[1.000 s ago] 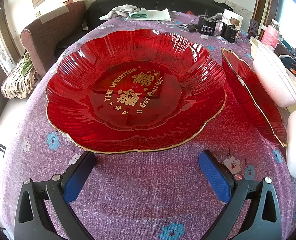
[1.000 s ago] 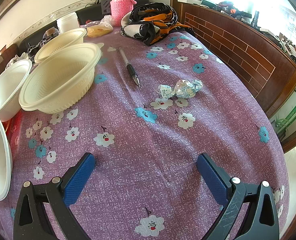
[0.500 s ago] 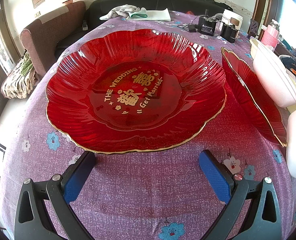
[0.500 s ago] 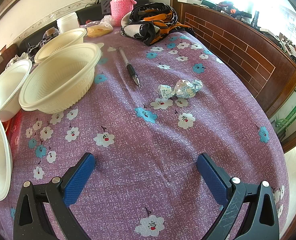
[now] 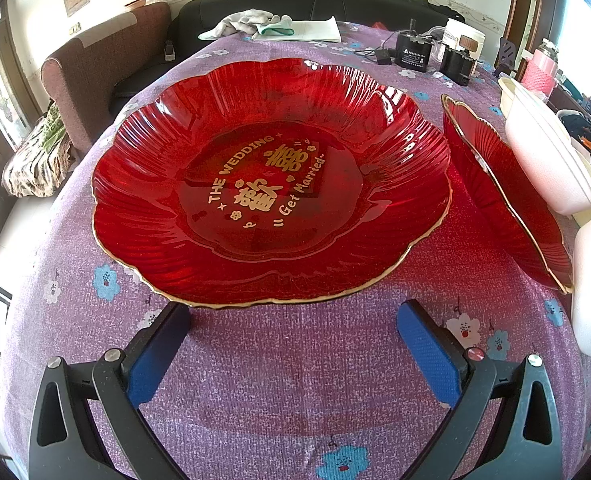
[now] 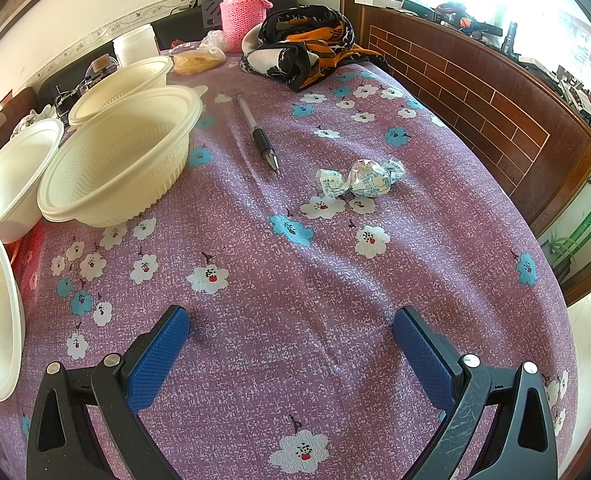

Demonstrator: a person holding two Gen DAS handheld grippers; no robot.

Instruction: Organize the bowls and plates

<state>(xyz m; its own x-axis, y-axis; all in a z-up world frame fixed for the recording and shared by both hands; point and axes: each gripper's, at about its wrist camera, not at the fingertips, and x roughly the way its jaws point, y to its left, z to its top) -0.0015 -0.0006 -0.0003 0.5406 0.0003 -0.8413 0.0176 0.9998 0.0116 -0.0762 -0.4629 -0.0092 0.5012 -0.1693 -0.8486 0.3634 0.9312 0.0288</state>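
Purple flowered tablecloth [image 5: 279,380] over the whole table, dark sofa behind. Left gripper [image 5: 293,322] spread wide, empty, just short of the large red scalloped glass plate with gold lettering [image 5: 271,184]. Second red gold-rimmed plate [image 5: 499,196] to its right, partly covered by white foam bowls [image 5: 543,160], cut off at the frame edge. Right gripper [image 6: 291,326] likewise apart, holding nothing, over bare cloth. Only in the right wrist view: stacked cream plastic bowls [image 6: 115,160], a grey pen [image 6: 257,134], a wrapped candy [image 6: 361,180], a pink knit-sleeved flask [image 6: 242,16]. Large red plate out of that view; only a red sliver under the foam bowls.
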